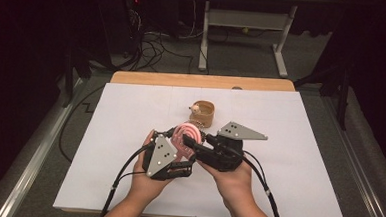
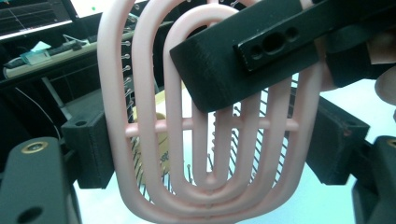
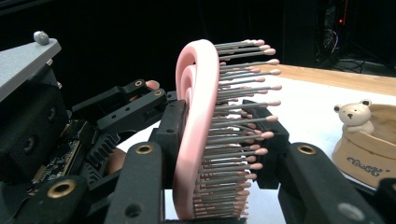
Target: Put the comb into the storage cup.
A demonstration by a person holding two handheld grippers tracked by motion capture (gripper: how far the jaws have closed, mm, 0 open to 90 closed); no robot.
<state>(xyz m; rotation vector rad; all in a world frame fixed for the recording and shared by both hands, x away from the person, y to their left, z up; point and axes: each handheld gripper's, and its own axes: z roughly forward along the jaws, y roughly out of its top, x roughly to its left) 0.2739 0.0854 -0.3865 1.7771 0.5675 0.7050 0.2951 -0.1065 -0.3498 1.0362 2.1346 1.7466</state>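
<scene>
— White sheeting covers the surface (image 1: 288, 158), wooden edge at the far end, dark room with cables and a desk frame beyond. What's nearest the person?

— Two hands come in from the bottom of the high view. The left hand (image 1: 145, 178) carries the left gripper (image 1: 171, 152), the right hand (image 1: 232, 178) the right gripper (image 1: 191, 144). Both meet in mid-surface, lifted above the sheet.

— And between them?

— A pink hairbrush head (image 1: 187, 134), an openwork oval of nested loops with grey, pink-tipped bristles. It stands on edge, held up off the surface.

— How does it sit against the left fingers?

— In the left gripper view the hairbrush faces the camera back-first, bristles pointing away. One finger (image 2: 88, 144) presses its left rim, the other its right rim, so they are clamped across the oval's width.

— The right fingers?

— In the right gripper view the brush is edge-on between them. One finger (image 3: 170, 135) lies against the smooth back, the other (image 3: 266, 154) sits on the bristle side, bristles pressed between. They are closed on it. From the left gripper view, one right finger crosses the upper loops.

— Farther off?

— A tan cup-like holder (image 1: 203, 114) with a small bear figure (image 1: 196, 109) on its rim, just beyond the brush on the sheet, apart from it.
</scene>
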